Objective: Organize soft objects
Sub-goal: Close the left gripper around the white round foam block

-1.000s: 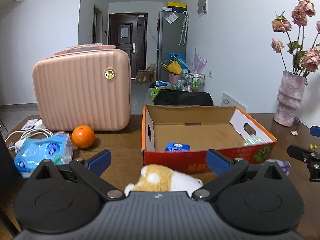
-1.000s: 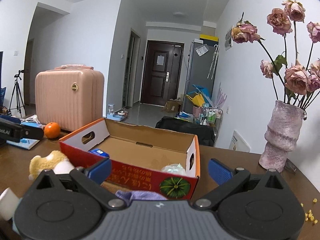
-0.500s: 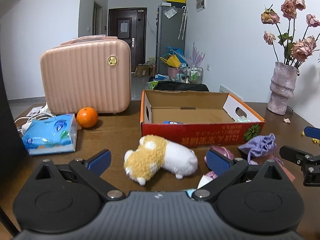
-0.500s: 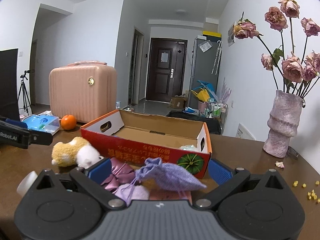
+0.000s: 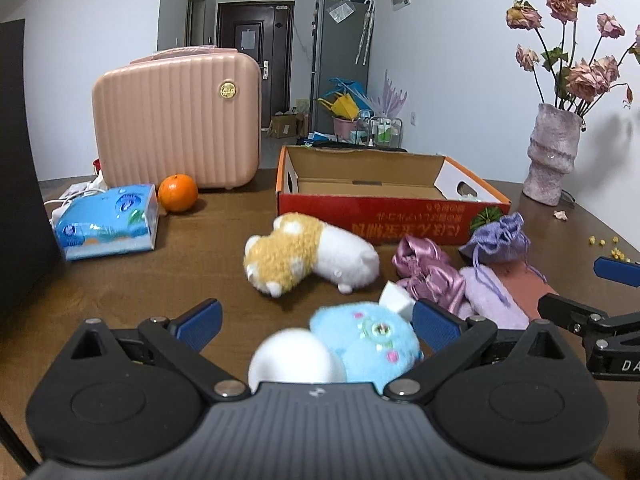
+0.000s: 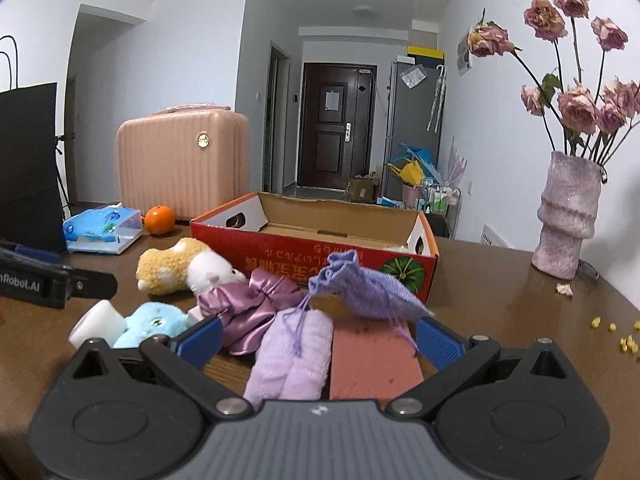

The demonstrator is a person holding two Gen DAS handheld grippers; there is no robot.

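Soft things lie on the brown table in front of an open red cardboard box (image 5: 384, 220): a tan-and-white plush (image 5: 308, 256), a blue plush (image 5: 368, 344) beside a white foam ball (image 5: 292, 360), a shiny pink pouch (image 5: 428, 272), a lilac knit pouch (image 5: 496, 236), a lilac towel (image 6: 292, 360) and a pink cloth (image 6: 372, 360). My left gripper (image 5: 316, 320) is open, with the blue plush and the ball between its jaws. My right gripper (image 6: 316, 336) is open over the towel and the pink cloth.
A pink suitcase (image 5: 176, 116), an orange (image 5: 178, 192) and a tissue pack (image 5: 108, 220) stand at the left. A vase of dried roses (image 5: 552, 152) stands at the right. A black panel (image 5: 20, 168) fills the far left. Yellow crumbs (image 6: 624, 340) lie at the right.
Both grippers have drawn back from the box toward the near edge. The blue plush, ball, towel and pink cloth have come into view.
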